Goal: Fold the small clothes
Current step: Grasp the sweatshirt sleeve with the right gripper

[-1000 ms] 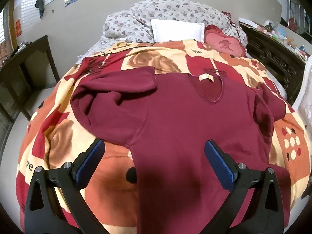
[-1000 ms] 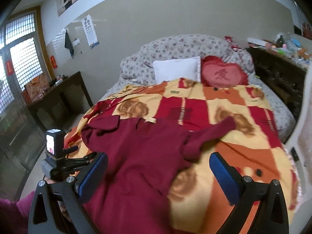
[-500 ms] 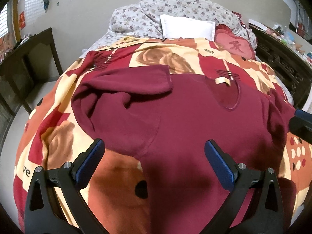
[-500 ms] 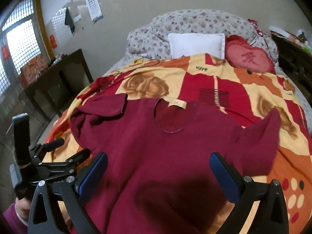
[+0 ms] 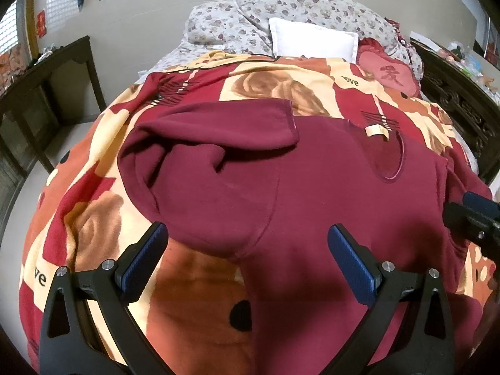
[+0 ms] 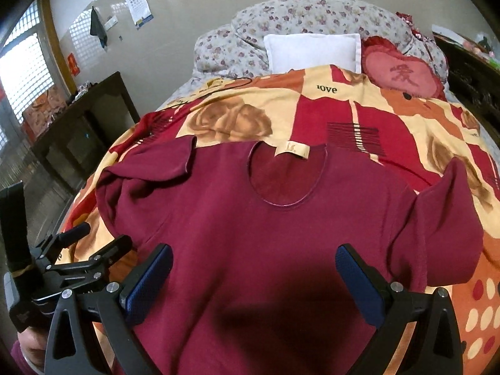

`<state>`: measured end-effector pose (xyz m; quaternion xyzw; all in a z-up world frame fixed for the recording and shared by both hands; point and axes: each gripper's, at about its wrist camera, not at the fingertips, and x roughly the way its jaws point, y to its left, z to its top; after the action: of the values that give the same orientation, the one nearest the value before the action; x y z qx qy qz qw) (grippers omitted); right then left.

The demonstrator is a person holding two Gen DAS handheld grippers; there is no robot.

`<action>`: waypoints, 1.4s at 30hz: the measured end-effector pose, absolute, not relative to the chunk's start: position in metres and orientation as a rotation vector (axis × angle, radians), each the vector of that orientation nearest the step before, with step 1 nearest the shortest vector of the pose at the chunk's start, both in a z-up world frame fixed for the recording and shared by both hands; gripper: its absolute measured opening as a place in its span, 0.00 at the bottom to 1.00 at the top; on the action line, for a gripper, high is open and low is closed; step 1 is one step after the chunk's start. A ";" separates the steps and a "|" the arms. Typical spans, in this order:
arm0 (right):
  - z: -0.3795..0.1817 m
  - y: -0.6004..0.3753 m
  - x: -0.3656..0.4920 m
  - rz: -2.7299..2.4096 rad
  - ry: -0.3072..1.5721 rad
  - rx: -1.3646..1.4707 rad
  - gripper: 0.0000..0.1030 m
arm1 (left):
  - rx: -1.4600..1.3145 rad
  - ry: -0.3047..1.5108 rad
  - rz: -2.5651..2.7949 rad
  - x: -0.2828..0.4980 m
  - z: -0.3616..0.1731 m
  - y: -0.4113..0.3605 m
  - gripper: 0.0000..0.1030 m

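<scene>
Fleece top (image 6: 281, 234) maroon, scoop-necked, sleeves crumpled; blanket (image 6: 343, 118) plush.

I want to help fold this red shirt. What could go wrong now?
The shirt lies on a soft, bumpy blanket, so a pinch might grab the blanket too. One sleeve is already bunched and doubled over, so folding now could trap wrinkles. Both grippers, left and right, hang open close together and might bump.
</scene>
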<state>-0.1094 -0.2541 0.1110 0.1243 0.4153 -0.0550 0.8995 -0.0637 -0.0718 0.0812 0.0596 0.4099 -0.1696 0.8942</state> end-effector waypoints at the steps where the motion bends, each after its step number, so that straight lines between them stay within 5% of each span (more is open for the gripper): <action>1: 0.110 -0.253 -0.109 -0.117 0.862 0.253 1.00 | 0.127 0.851 -0.351 -0.063 0.081 -0.072 1.00; 26: 0.103 -0.230 -0.045 -0.022 0.860 0.286 0.99 | 0.078 0.883 -0.278 -0.029 0.065 -0.041 1.00; 31: 0.101 -0.212 0.007 0.047 0.858 0.270 0.79 | 0.024 0.906 -0.195 -0.002 0.056 -0.013 1.00; 36: 0.077 -0.200 0.063 0.050 0.912 0.271 0.73 | 0.004 0.945 -0.141 0.015 0.042 0.003 1.00; 39: 0.060 -0.200 0.084 0.059 0.951 0.295 0.54 | 0.017 0.959 -0.135 0.018 0.036 0.005 1.00; 42: 0.048 -0.197 0.092 0.079 0.959 0.308 0.51 | 0.034 0.971 -0.131 0.020 0.028 0.004 1.00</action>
<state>0.0923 -0.1967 0.0480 0.1473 0.4592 0.0379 0.8752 0.0203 0.0039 0.0284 0.0162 0.4661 -0.0631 0.8823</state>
